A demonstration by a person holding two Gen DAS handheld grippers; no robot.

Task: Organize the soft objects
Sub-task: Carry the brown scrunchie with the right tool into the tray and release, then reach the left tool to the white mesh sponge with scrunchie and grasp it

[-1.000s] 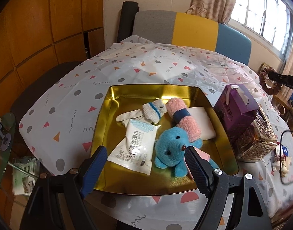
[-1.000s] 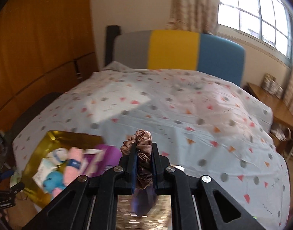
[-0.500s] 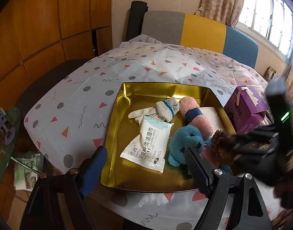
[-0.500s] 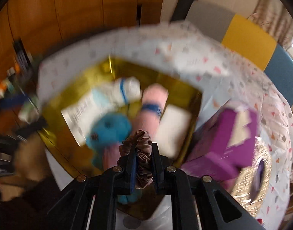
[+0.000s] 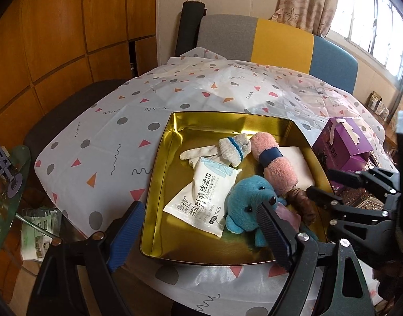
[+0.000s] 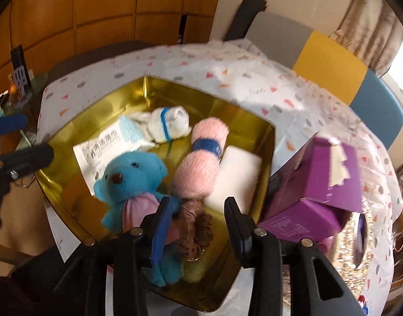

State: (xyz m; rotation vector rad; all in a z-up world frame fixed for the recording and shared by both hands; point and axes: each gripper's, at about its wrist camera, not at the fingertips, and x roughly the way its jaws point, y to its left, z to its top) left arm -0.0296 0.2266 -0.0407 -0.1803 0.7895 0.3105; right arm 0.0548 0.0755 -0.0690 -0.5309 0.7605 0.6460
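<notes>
A gold tray (image 5: 159, 163) on the patterned tablecloth holds a blue teddy (image 5: 250, 202), a wipes pack (image 5: 201, 197), a white sock (image 5: 231, 148), a pink rolled towel (image 5: 276, 168) and a white pad (image 5: 299, 163). A brown scrunchie (image 6: 195, 226) lies in the tray's near right corner against the teddy (image 6: 130, 176). My right gripper (image 6: 197, 202) hangs over it with jaws opening; the scrunchie sits loose between them, unpressed. My left gripper (image 5: 198, 210) stands open above the tray's front edge, holding nothing.
A purple box (image 6: 314, 192) stands just right of the tray, with an ornate gold box (image 5: 357, 197) beside it. A grey, yellow and blue chair (image 5: 280, 39) is behind the table. A glass side table (image 5: 6, 184) with clutter is at the left.
My right gripper swung from over the far tablecloth down to the tray's near right corner, and its jaws parted, letting the scrunchie go. The left gripper hardly moved.
</notes>
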